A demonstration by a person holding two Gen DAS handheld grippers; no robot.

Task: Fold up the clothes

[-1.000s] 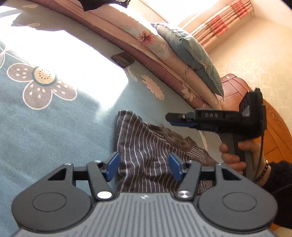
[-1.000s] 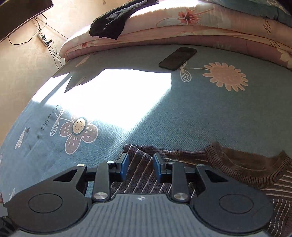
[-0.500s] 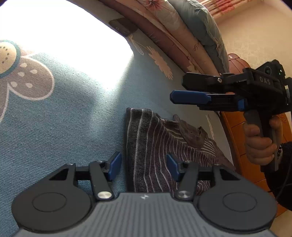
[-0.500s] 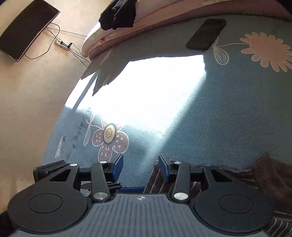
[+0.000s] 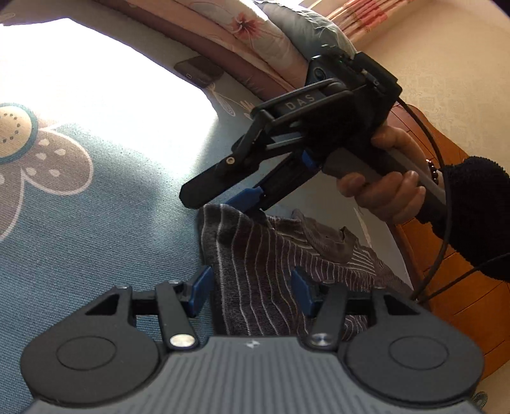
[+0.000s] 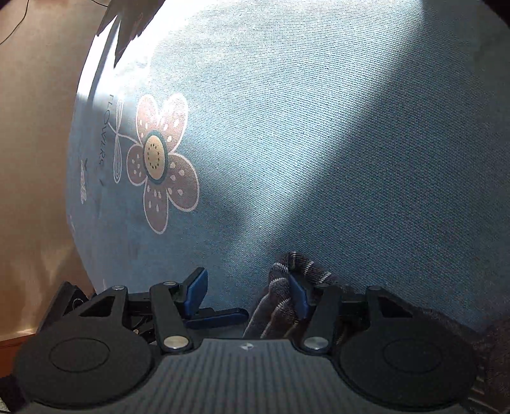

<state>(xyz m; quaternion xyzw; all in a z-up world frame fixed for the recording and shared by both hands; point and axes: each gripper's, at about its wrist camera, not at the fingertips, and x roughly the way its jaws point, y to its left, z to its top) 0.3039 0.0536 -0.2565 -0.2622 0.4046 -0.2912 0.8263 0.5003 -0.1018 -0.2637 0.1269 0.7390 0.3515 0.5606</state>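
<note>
A dark grey sweater with thin white stripes [image 5: 261, 264] lies on the blue flowered bedsheet [image 5: 95, 242]. My left gripper [image 5: 251, 293] stands open low over the sweater's near left edge, the cloth lying between its blue pads without being pressed. My right gripper [image 5: 220, 200], held by a person's hand [image 5: 382, 191], tilts down onto the sweater's far left corner. In the right wrist view its jaws [image 6: 248, 293] are opening, and the bunched corner of the sweater [image 6: 280, 302] sits against the right pad only. One blue finger of the left gripper [image 6: 220, 318] shows underneath.
A dark phone [image 5: 197, 70] lies on the sheet near stacked quilts and pillows [image 5: 255, 28]. A wooden bed frame [image 5: 462, 286] borders the right side. In the right wrist view the sheet's edge drops to a beige floor [image 6: 32, 159] on the left.
The right gripper swung from level to pointing down at the sweater's far corner, and its jaws widened. The left gripper moved in lower along the sweater's left edge.
</note>
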